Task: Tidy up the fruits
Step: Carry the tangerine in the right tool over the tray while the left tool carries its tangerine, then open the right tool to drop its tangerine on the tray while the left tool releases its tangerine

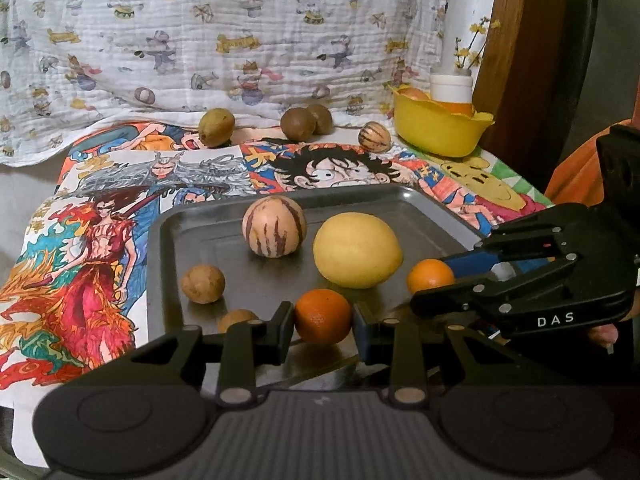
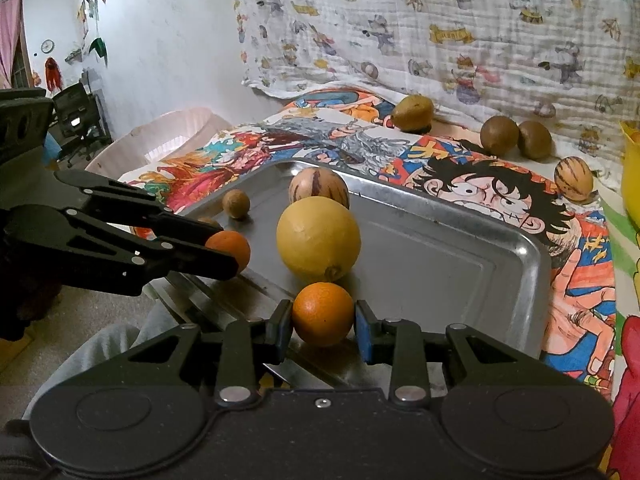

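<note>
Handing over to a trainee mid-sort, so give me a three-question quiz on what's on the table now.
1. True or false: the large yellow round fruit sits in the yellow plastic bowl.
2. The left gripper and right gripper are each shut on: A) a small orange B) a striped fruit C) nothing?
3. How many loose fruits lie behind the grey metal tray?
Key: 1 false; 2 A; 3 four.

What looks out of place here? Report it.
Four fruits lie loose on the cartoon cloth behind the tray: a greenish one, two brown ones, a striped one. Nothing looks spilled or damaged.
</note>
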